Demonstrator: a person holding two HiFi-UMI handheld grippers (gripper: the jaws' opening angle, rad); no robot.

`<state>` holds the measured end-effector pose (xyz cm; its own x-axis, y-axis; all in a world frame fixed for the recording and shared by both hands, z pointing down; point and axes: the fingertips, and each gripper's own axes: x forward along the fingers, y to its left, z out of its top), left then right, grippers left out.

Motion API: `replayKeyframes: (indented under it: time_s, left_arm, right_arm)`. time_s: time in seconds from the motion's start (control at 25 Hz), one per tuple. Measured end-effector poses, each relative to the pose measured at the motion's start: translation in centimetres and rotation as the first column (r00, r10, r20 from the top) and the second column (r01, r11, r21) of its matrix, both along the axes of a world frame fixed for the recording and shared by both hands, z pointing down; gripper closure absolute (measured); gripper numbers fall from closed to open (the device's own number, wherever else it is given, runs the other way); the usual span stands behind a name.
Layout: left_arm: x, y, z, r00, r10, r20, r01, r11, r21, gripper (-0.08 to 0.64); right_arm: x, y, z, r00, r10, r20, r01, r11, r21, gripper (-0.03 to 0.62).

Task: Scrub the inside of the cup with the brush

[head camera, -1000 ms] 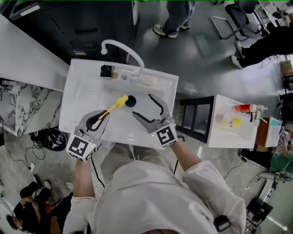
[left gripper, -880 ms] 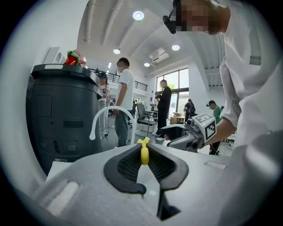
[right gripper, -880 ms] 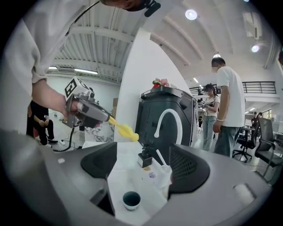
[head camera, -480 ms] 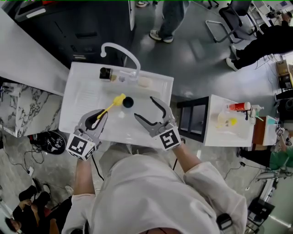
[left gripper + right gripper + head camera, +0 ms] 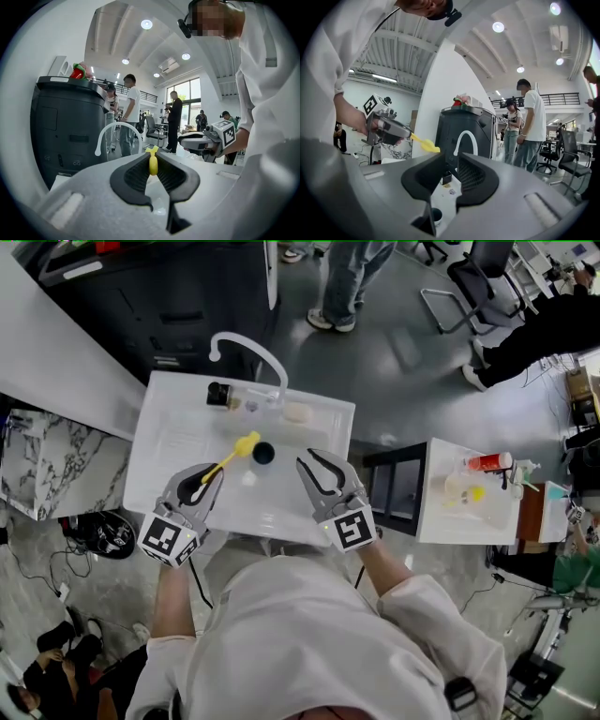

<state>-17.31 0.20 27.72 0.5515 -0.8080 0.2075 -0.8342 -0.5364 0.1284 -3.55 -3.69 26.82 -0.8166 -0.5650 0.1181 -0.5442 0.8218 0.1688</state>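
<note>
In the sink (image 5: pixel 178 442), the cup (image 5: pixel 263 453) is seen standing unheld | the brush (image 5: pixel 239 450) is clamped by its handle in the left gripper (image 5: pixel 210 476) | the right gripper (image 5: pixel 314 463), jaws just closed to a slit, is seen empty | risk: cup may be tipped if scrubbed unsteadied.

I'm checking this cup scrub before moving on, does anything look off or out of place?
Nothing spilled or damaged. Oddly, the right gripper has just been closing its jaws with nothing between them, while the cup sits unheld in the sink, near the brush.
</note>
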Motion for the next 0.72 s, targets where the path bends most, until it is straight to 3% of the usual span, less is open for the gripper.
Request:
replayKeyframes:
  time_s: [0.16, 0.72]
  left_arm:
    - [-0.05, 0.21, 0.35, 1.0, 0.001, -0.004, -0.001, 1.0, 0.004, 0.523]
    - [0.18, -0.23, 0.43, 1.0, -0.004, -0.021, 0.004, 1.0, 0.005, 0.523]
  right_arm:
    - [0.49, -0.15, -0.33, 0.999, 0.024, 0.022, -0.024, 1.0, 0.004, 0.594]
    - [1.01, -0.59, -0.67, 0.999, 0.03, 0.041, -0.029, 0.999, -0.014, 0.595]
